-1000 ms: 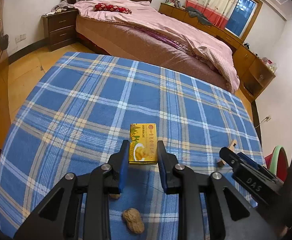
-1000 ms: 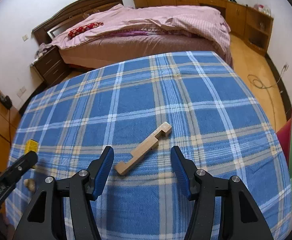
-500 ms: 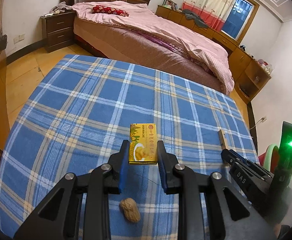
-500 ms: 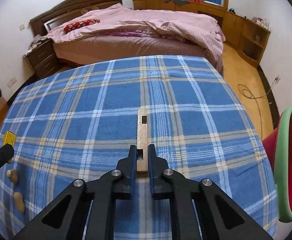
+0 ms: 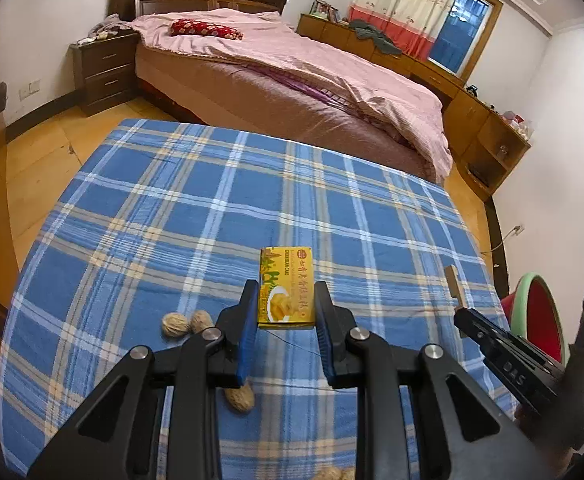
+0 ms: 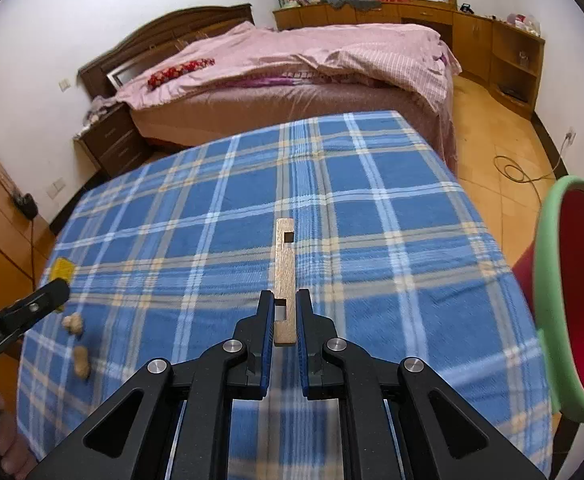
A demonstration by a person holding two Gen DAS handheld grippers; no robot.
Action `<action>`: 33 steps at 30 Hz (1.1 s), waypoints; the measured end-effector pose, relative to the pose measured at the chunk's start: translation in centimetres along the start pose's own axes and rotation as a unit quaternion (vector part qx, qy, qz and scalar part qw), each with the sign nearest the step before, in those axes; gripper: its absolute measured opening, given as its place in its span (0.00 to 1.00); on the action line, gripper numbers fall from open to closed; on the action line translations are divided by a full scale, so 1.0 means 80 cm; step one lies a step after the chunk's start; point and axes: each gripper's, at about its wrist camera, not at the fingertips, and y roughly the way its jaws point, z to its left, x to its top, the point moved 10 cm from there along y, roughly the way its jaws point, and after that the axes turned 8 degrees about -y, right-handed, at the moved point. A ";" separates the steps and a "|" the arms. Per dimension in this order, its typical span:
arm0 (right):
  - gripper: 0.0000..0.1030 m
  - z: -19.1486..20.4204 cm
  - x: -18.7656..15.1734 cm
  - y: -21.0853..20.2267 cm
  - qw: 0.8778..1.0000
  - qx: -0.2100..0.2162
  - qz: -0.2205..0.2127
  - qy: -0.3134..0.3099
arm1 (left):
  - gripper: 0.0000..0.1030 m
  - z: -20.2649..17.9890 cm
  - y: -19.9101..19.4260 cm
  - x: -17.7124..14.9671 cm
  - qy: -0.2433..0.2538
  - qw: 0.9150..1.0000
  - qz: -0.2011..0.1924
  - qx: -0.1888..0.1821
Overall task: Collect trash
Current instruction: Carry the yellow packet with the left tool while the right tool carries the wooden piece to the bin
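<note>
**Both grippers loaded above the plaid table**

Bedroom setting, pink-quilted bed [image 5: 292, 80] behind a table under a blue plaid cloth [image 5: 152, 208]. Left gripper [image 5: 286, 312] clenched on a yellow snack box [image 5: 286, 286], box pinched flat between the blue pads and projecting forward, apparently lifted clear of the cloth. Right gripper [image 6: 285, 320] clamped on the near end of a notched wooden strip [image 6: 285, 272], most of the strip sticking out ahead past the fingertips. Red bin with a green rim [image 6: 572, 300] just off the table's right edge, close beside the right gripper, farther from the left.

Risks, as judgement only: long overhang on the strip, so a swing toward the bin could lever it loose or knock it on the rim. Thin cardboard box liable to buckle or slide out if tilted sharply. Peanuts [image 5: 188, 322] scattered on the cloth below the left gripper, not yet collected, easily rolled off the edge by a careless sweep.
</note>
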 end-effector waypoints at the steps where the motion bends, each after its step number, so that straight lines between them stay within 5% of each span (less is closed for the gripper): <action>1: 0.10 -0.001 0.001 -0.004 1.000 0.002 -0.003 0.001 | 0.26 -0.004 -0.002 -0.002 0.002 1.000 0.000 -0.002; 33: 0.10 -0.124 -0.040 -0.172 0.992 -0.030 -0.104 0.069 | 0.26 -0.179 -0.033 -0.069 0.117 0.989 0.029 -0.085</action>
